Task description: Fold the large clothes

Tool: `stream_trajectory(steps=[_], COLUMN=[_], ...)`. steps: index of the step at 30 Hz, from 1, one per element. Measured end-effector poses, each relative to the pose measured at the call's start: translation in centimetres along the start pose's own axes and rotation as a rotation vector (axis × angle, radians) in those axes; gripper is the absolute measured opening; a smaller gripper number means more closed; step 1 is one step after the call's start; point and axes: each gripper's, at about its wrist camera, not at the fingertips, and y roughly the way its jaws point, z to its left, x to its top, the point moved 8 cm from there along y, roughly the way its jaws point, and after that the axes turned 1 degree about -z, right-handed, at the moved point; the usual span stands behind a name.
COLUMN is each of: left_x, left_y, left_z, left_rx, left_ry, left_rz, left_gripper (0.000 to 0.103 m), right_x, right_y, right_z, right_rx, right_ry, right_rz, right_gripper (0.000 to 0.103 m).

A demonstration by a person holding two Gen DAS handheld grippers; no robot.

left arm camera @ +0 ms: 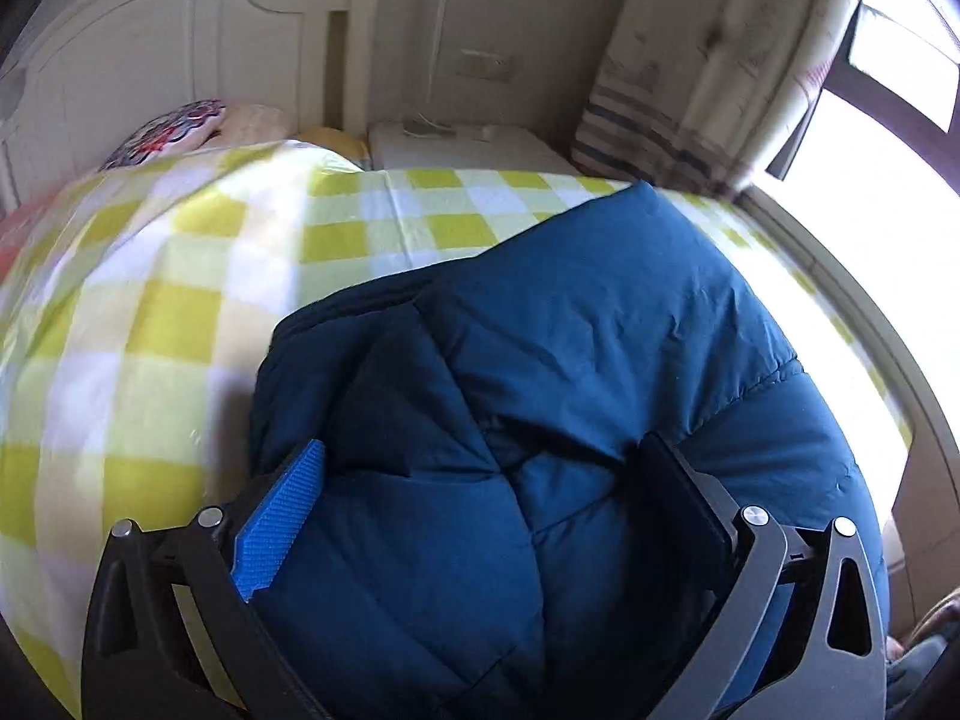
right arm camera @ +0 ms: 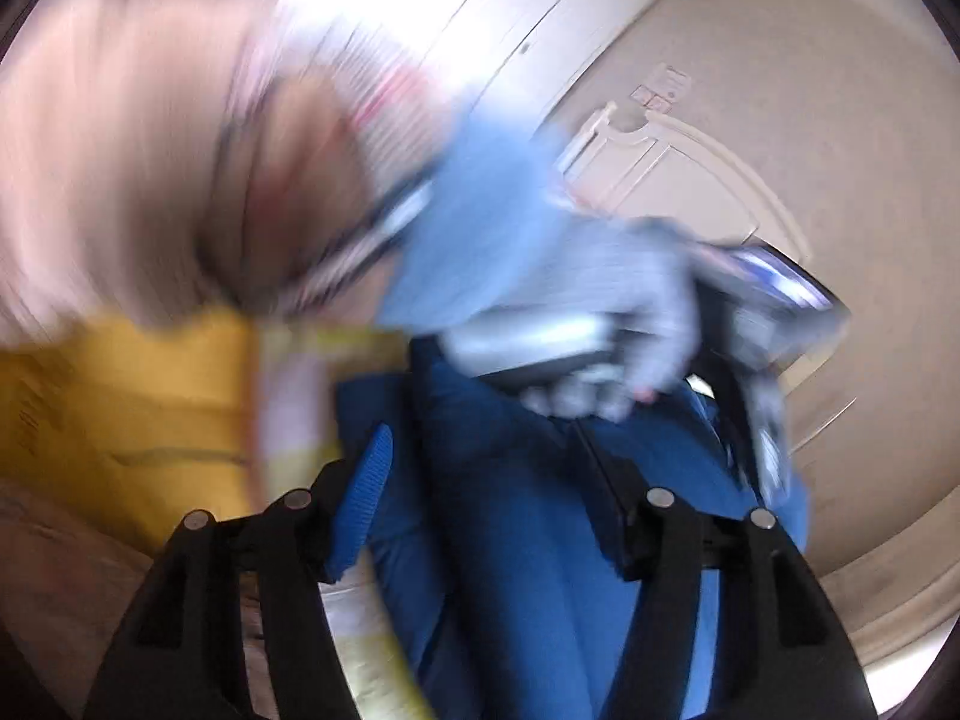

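A dark blue quilted jacket (left arm camera: 600,324) lies puffed and creased on the bed, its padded panels meeting in stitched seams, its matte cloth bulging from the centre of the left wrist view toward 4 o'clock. Under it spreads a soft bedspread (left arm camera: 180,276) checked in yellow-green and white, running off to 9 o'clock. A white carved headboard (left arm camera: 168,30) stands at 11 o'clock, and a striped curtain (left arm camera: 690,78) hangs at 1 o'clock beside a bright window.

The left gripper (left arm camera: 486,474) tilts downward over the jacket; its fingers stand wide apart, one with a ribbed blue pad (left arm camera: 282,528), with the padded cloth swelling between them, and no pinch on it can be seen.

The right wrist view is heavily blurred. The right gripper (right arm camera: 486,480) also has its fingers parted, with blue jacket cloth between them. At 1 o'clock a gloved hand (right arm camera: 600,324) in pale knit holds the other tool above the jacket.
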Motion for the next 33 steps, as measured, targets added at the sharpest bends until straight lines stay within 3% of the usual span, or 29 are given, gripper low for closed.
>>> stream_trajectory(steps=[2,5,7,10,12,16,17,18,20,23,26,29,30,32,33], left_x=[-0.9,-0.9,-0.7,-0.5,-0.5,-0.6,-0.7,-0.7,-0.6,-0.4,1.3,4.8,6.0,6.9,6.6], left_y=[-0.7,-0.9,-1.1,-0.9,-1.0,-1.1,-1.1,-1.2,-1.4,-1.1,-2.5,-5.5,-5.8,-4.4,-2.5], left_z=[0.1,-0.1,0.0,0.4,0.6,0.7,0.7,0.8,1.6,2.0,1.2,0.3,0.6,1.8,3.2], left_rx=[0.037,0.077,0.089,0.088,0.077,0.066,0.064,0.068,0.105,0.115,0.196,0.176,0.203,0.304,0.407], left_ry=[0.002,0.012,0.015,0.013,0.002,-0.01,-0.012,-0.018,-0.048,-0.051,0.018,-0.019,-0.043,-0.041,-0.023], left_rz=[-0.048,-0.072,-0.073,-0.067,-0.06,-0.069,-0.072,-0.075,-0.086,-0.049,-0.027,-0.114,-0.129,-0.092,-0.034], left_gripper=[0.099,0.099,0.099,0.099,0.099,0.099,0.099,0.099,0.099,0.099,0.099,0.099,0.099,0.099,0.099], right_x=[-0.3,-1.8,-3.1,-6.1,-8.0,-8.7,-8.6,-9.0,-10.7,-10.5,-10.6,-10.8,-11.0,-11.0,-11.1], right_y=[-2.7,-5.2,-5.3,-2.7,0.2,6.1,8.5,10.7,15.3,17.0,16.9,17.1,17.1,17.5,17.6], right_z=[-2.9,-10.5,-15.1,-22.2,-26.2,-31.5,-31.6,-31.1,-28.8,-28.6,-28.7,-28.7,-28.5,-28.5,-28.5], right_rx=[0.007,-0.107,-0.15,-0.224,-0.236,-0.158,-0.119,-0.082,-0.061,-0.111,-0.106,-0.098,-0.103,-0.102,-0.1], right_ry=[0.102,0.303,0.423,0.556,0.627,0.78,0.771,0.74,0.626,0.576,0.561,0.593,0.593,0.598,0.603], right_rz=[-0.064,-0.114,-0.117,-0.042,0.027,0.077,0.117,0.177,0.354,0.41,0.414,0.387,0.383,0.377,0.372], right_gripper=[0.059,0.058,0.052,0.032,0.031,0.033,0.033,0.04,0.044,0.044,0.044,0.044,0.044,0.044,0.044])
